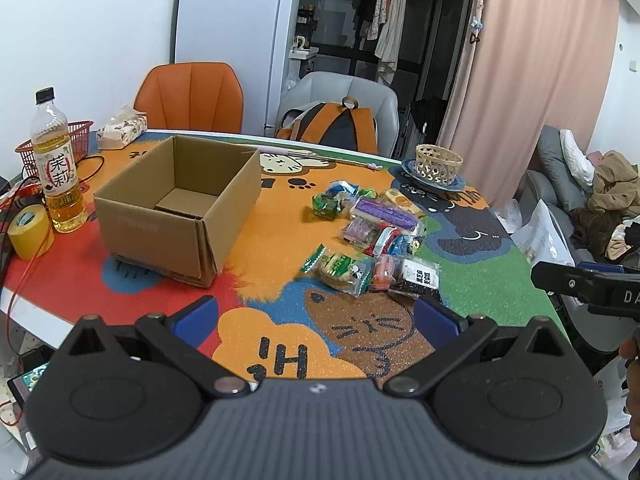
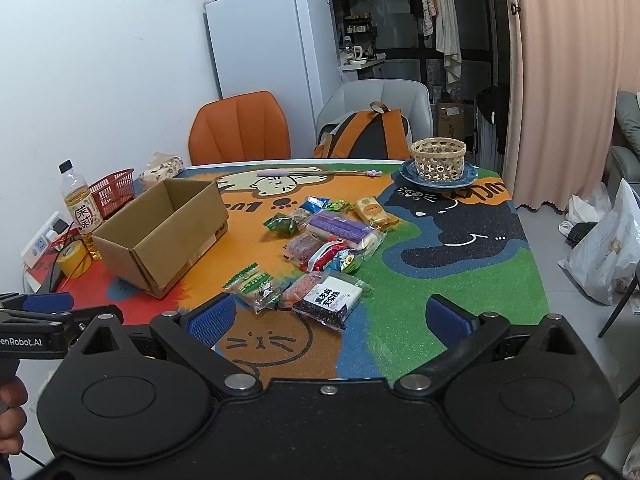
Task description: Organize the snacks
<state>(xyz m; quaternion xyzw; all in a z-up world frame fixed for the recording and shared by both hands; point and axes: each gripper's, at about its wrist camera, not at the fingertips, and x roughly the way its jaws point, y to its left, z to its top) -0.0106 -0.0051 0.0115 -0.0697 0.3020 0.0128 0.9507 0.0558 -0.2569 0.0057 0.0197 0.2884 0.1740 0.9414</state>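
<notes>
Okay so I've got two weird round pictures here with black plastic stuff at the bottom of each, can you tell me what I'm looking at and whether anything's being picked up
Each picture comes from a fisheye camera mounted on a handheld gripper, looking forward along its two blue-padded fingers. A person holds one in each hand; there is no robot arm. One view is from the left gripper, the other from the right gripper. Both are open and hold nothing.

On the table's cartoon cat mat stands an open cardboard box; what shows of its inside is bare. Beside it lies a loose pile of wrapped snacks. A bottle of yellow drink, a yellow tape roll and a woven basket on a blue plate sit around the edges.
</notes>
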